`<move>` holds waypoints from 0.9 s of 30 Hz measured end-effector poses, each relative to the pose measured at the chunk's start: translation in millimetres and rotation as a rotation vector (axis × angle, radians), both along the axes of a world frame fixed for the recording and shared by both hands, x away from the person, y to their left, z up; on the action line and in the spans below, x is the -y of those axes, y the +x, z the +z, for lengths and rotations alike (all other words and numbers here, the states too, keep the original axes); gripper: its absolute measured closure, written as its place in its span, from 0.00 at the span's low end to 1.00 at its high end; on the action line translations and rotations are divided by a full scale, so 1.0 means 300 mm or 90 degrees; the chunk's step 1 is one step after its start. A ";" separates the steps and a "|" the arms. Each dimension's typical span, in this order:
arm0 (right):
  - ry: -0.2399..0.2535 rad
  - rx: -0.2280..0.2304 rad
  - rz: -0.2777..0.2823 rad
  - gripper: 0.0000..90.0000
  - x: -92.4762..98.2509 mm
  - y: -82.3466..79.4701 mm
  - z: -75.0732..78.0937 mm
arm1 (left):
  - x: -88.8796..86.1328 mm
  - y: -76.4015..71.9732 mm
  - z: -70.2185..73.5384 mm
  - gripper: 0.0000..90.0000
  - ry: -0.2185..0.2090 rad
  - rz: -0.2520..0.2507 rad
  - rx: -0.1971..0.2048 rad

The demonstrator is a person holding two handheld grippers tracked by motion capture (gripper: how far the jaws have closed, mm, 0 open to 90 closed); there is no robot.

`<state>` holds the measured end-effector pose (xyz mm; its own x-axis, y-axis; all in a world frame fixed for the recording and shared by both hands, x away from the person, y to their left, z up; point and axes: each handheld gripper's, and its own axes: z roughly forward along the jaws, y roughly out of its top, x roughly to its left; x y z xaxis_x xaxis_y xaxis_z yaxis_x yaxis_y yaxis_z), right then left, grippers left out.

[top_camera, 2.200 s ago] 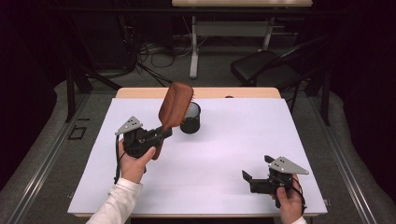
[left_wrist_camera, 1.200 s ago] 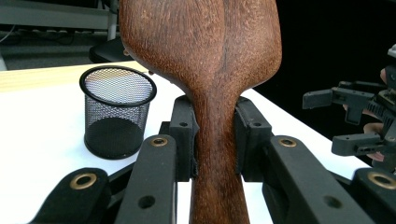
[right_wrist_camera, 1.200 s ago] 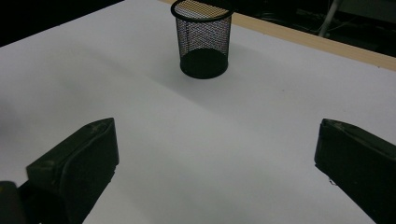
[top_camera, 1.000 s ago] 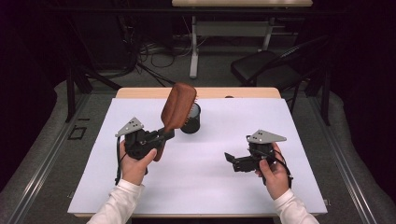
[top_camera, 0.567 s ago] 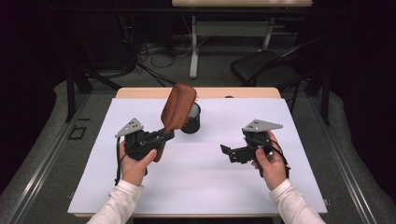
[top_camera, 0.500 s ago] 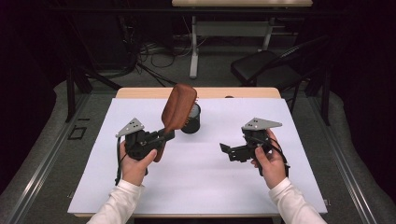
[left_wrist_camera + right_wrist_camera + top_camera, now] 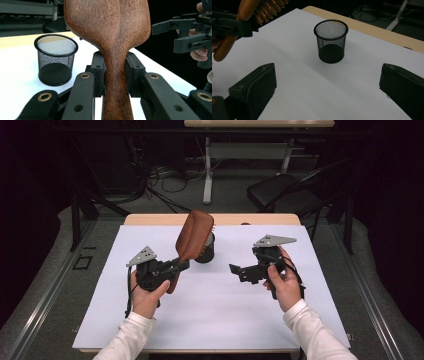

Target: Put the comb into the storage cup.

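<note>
Left gripper clamped on wooden hairbrush handle, brush head raised over the white table beside the black mesh cup. Right gripper spread wide, empty, aimed toward cup.

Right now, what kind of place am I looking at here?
Probably a lab or recording workspace: a table covered in white sheet, loose cables on the floor, and a folding chair against dark surroundings.
</note>
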<state>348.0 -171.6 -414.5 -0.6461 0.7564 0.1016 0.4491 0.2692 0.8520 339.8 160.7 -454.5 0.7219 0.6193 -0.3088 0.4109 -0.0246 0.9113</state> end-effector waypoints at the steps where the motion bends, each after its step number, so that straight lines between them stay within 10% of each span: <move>1: -0.001 -0.003 -0.001 0.01 -0.004 0.003 0.002 | -0.001 0.000 0.000 0.80 0.000 0.000 -0.001; 27: 0.034 -0.050 0.008 0.01 -0.058 0.074 0.064 | -0.002 -0.010 -0.012 0.80 -0.002 0.005 0.007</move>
